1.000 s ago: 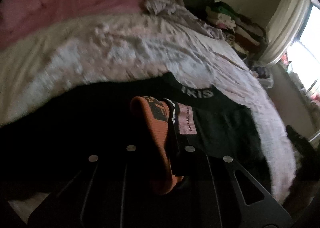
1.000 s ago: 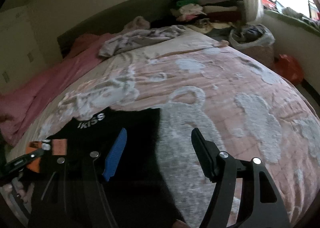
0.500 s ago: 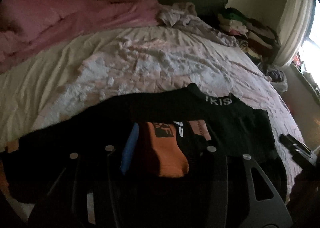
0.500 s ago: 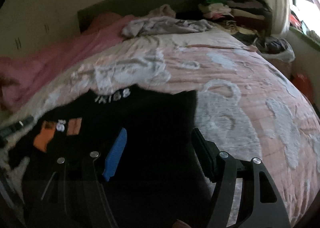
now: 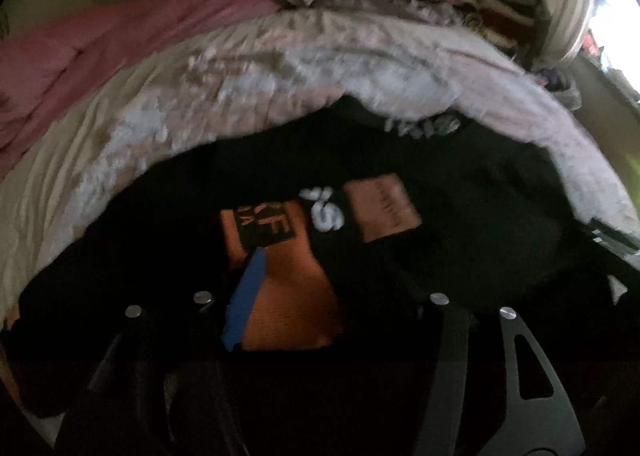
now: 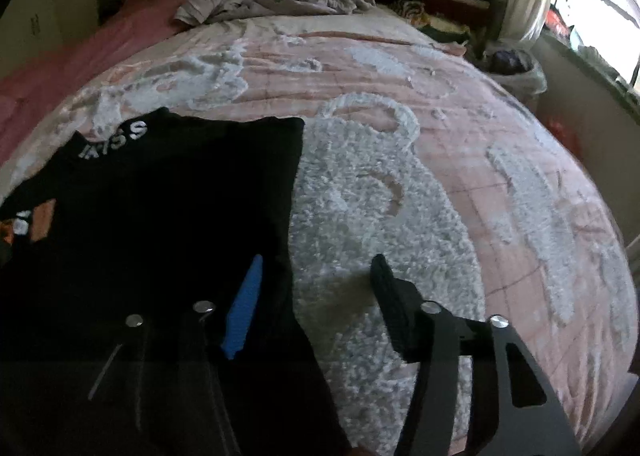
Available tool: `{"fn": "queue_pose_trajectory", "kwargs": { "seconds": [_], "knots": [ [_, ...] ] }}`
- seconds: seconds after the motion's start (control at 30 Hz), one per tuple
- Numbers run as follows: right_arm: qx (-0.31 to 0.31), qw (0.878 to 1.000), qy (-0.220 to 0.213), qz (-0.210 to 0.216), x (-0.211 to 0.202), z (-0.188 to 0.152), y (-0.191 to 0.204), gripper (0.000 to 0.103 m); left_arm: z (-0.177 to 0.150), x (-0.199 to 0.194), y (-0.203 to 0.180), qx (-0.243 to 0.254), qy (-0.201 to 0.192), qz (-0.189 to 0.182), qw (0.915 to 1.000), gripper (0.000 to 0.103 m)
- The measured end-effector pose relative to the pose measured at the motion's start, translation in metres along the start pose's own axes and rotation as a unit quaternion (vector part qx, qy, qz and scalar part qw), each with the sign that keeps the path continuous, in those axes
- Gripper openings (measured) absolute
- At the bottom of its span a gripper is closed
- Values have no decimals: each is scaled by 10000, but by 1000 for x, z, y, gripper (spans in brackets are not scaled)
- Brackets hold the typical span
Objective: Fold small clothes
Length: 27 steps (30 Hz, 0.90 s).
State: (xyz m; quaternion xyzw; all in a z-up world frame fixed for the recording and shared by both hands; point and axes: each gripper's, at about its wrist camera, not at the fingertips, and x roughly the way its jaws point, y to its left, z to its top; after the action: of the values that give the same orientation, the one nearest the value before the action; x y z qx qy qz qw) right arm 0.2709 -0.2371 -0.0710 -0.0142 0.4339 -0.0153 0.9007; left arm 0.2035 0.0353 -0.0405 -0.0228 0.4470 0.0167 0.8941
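Black shirt (image 6: pixel 160 215) lies spread on the bed (image 6: pixel 440 135); left tool (image 5: pixel 332 296) opening, right tool (image 6: pixel 316 296) closing, both empty; next likely gripping the shirt's lower-centre edge.

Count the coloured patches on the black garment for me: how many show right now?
2. An orange patch lies between the left gripper's opening jaws; a pink patch sits just right of it, past the white lettering. Dark folds may hide others.

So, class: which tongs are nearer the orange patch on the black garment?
Left. The left tongs hover right over the orange patch; the right tongs straddle the black garment's opposite edge.
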Motion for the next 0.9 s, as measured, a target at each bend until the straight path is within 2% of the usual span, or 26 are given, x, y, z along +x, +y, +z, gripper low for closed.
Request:
{"fn": "queue_pose_trajectory", "kwargs": {
  "seconds": [0.07,0.2,0.3,0.4,0.47,0.57,0.73,0.9],
  "knots": [
    [69,10000,15,41,3,0,-3,58,-7,12,6,-39,141,-57,9999,53],
    [93,10000,-1,12,-1,1,-1,62,-10,13,14,-244,135,-243,9993,55],
    [210,9997,-40,153,-10,2,-5,65,-10,11,16,-310,140,-288,9990,55],
    [313,9986,-134,400,-22,4,-9,67,-14,7,18,-354,134,-310,9988,55],
    [398,9969,-210,646,-32,6,-9,74,-15,7,22,-453,188,-316,9983,60],
    [396,9934,-357,1014,-49,8,-3,80,-19,1,30,-616,229,-424,9969,61],
    [225,9853,-546,1604,-78,10,14,87,-21,-20,32,-604,119,-405,9973,61],
    [101,9817,-729,1756,-100,9,26,94,-20,-45,36,-605,-74,-369,9975,61]
  ]
}}
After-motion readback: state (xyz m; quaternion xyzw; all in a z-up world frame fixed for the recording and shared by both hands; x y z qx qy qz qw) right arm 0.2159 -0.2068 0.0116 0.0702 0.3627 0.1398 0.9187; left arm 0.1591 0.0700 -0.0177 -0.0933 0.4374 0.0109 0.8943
